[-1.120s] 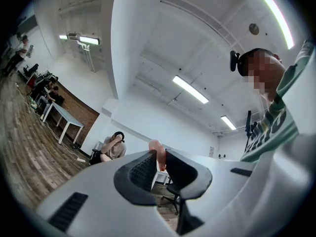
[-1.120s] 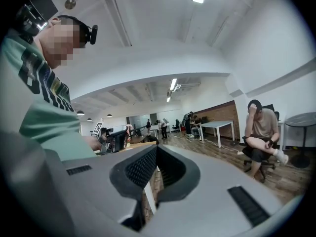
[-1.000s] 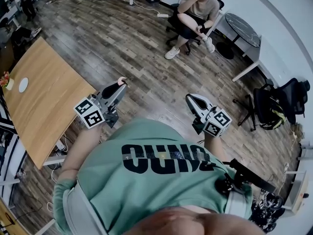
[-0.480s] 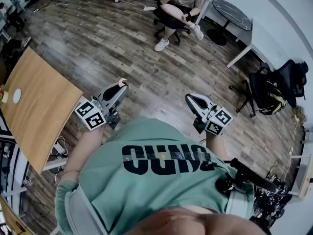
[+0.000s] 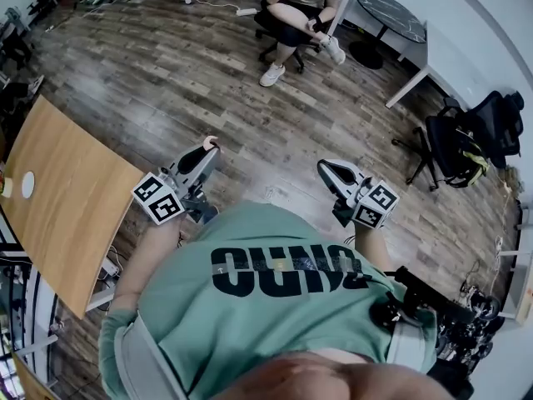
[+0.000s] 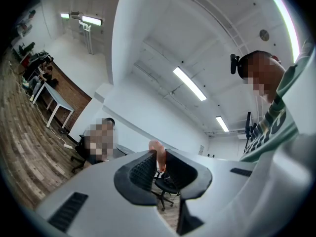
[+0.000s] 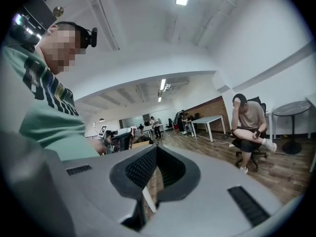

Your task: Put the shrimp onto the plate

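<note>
My left gripper (image 5: pixel 208 147) is held up in front of the green-shirted chest, shut on a small pink shrimp (image 5: pixel 210 142) that pokes out past its tips. In the left gripper view the shrimp (image 6: pixel 157 152) sits pinched between the two dark ribbed pads, pointing up toward the ceiling. My right gripper (image 5: pixel 326 168) hangs level at the right, jaws together with nothing between them, as its own view (image 7: pixel 156 152) also shows. A small white round plate (image 5: pixel 27 184) lies far left on the wooden table (image 5: pixel 71 215), well away from both grippers.
Wood-plank floor lies beneath both grippers. A person sits on a chair (image 5: pixel 296 7) at the back. A round dark table (image 5: pixel 391 11) and a white desk (image 5: pixel 445 57) stand at the back right, with a black office chair (image 5: pixel 466 144) at the right.
The whole view has swung: the wooden table and plate slid toward the left edge and the seated person toward the top. Both grippers keep their pose and the shrimp stays held.
</note>
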Available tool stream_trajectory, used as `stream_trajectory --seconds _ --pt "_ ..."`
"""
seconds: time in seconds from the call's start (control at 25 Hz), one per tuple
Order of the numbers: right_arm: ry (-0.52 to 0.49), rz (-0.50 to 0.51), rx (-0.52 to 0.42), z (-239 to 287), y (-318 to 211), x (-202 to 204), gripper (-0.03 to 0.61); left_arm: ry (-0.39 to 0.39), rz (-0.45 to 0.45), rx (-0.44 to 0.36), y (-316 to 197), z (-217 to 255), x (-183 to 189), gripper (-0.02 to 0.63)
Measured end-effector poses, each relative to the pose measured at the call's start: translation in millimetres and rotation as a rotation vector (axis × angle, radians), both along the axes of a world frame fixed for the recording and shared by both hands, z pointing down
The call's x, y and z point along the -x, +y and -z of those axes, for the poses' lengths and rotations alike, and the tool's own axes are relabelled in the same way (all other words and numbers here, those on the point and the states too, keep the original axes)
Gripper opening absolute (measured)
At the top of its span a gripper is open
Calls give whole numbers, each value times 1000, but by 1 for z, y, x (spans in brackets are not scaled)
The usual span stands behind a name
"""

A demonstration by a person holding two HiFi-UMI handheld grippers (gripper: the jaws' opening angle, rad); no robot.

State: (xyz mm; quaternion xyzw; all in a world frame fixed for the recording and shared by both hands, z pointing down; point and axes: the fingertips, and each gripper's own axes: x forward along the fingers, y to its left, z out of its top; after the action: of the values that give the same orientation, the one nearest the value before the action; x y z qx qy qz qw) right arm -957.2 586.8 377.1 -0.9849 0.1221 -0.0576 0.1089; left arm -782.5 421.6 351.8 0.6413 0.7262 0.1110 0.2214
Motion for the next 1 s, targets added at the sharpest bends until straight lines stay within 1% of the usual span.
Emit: stream_trajectory --seconds 0.2,0.32,0.44,0.56,0.64,0.84,1.0 --pt "-6 -14 44 12 -12 -68 6 -2 -22 30 -7 0 -68 60" --pt "5 -21 62 23 -18 -121 6 23 -27 37 -15 6 -118 60" --pt "8 -2 75 35 -27 -178 6 43 -19 56 -23 16 -170 60" --pt "-13 31 92 38 -41 -229 6 45 2 68 -36 19 -218 60" --pt "-23 50 98 39 -48 -257 6 37 16 67 -44 13 -243 60" --pt "-62 118 106 35 -55 -318 6 15 64 70 -55 2 -293 60" --pt "-84 186 89 22 -49 -368 6 -24 141 49 -63 -16 -331 60"
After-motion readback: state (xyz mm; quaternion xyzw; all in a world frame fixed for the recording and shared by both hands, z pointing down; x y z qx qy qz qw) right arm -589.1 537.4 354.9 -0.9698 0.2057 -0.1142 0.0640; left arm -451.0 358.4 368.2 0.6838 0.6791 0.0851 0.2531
